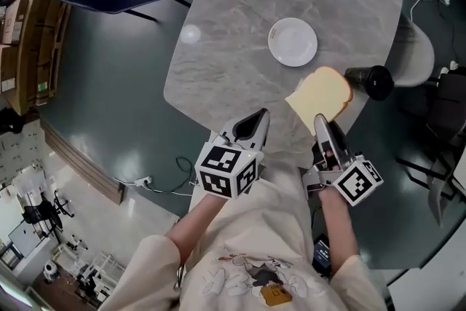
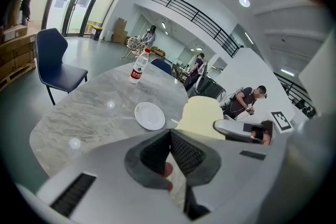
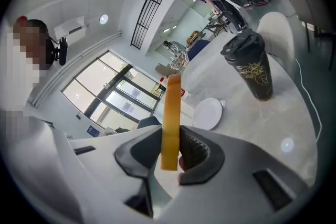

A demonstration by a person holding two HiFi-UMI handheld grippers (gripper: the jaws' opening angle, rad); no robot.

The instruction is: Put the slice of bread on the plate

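- Bread slice [image 1: 320, 100] is up in the air over the near edge of the table [image 1: 218, 62]. It is short of the plate [image 1: 293, 42] and not touching it, and a dark cup [image 1: 369, 81] stands just to its right.
- I judge it light, soft and easy to crush or tear. A gentle pinch at one edge, near the crust, suits it, and it may flop if I lay it flat.
- My right gripper [image 3: 170, 153] is clamped on the lower edge of the slice, which stands on edge between the pads, the jaws only narrowly apart.
- My left gripper [image 2: 169, 150] has its jaws pressed together with nothing between them, beside the right one.
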